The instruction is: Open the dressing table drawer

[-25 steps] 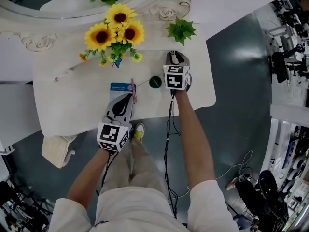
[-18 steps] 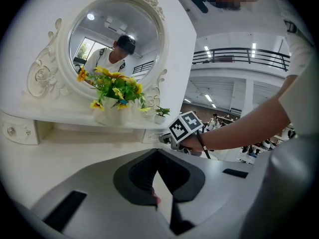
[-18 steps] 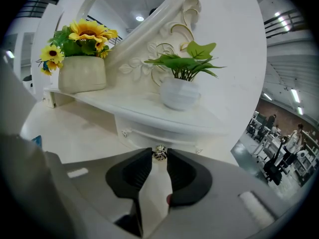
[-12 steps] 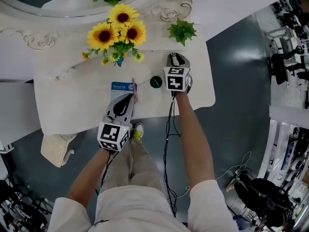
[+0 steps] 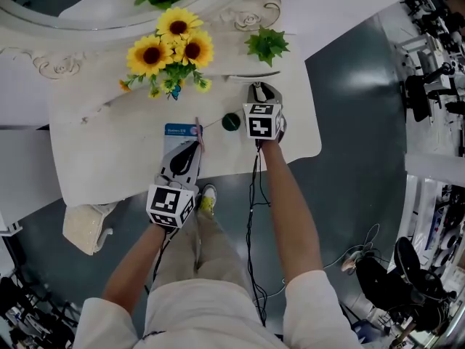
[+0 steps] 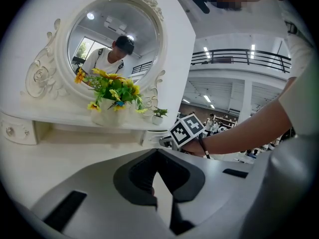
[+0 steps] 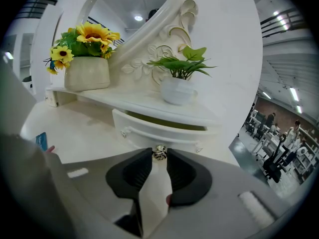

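Right gripper (image 5: 263, 89) clamping drawer knob (image 7: 159, 152), unmoved since earlier; drawer (image 7: 149, 131) sitting ajar; left gripper (image 5: 194, 146) closed, empty, overhanging tabletop (image 5: 109, 158) edge.

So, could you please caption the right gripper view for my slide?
Right gripper clamps the small silver metal knob of the white curved drawer, slightly open below a green potted plant.

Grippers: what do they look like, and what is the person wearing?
The left gripper and right gripper are grey with black pads, each topped by a white cube with black square markers. Black cables trail from them. The person wears white short sleeves.
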Available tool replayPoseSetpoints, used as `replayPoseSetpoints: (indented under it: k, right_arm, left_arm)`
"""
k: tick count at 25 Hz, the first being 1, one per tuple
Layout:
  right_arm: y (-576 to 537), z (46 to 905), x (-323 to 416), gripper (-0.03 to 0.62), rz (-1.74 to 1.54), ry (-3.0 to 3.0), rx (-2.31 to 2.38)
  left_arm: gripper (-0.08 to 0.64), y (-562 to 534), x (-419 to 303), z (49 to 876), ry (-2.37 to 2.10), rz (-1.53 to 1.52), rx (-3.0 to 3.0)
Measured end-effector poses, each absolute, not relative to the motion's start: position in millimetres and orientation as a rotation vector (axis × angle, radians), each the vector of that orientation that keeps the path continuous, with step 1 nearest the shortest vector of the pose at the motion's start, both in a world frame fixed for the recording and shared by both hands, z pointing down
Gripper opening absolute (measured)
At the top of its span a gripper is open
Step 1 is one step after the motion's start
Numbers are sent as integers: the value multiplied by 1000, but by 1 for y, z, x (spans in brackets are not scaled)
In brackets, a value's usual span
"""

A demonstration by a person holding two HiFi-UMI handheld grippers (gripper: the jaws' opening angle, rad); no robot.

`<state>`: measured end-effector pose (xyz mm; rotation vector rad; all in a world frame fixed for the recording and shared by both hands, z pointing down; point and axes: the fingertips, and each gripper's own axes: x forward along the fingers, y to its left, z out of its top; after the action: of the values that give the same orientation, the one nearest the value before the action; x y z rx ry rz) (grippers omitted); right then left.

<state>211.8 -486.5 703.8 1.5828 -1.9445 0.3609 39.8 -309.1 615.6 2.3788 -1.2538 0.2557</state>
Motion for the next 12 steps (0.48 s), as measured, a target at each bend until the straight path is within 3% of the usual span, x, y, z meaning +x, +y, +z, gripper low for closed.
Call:
replayPoseSetpoints:
  k: [12]
  right_arm:
    - [-477, 704, 212, 103, 374, -1935, 1585]
  left_arm:
    - [9, -307, 37, 611, -1254, 259, 2383]
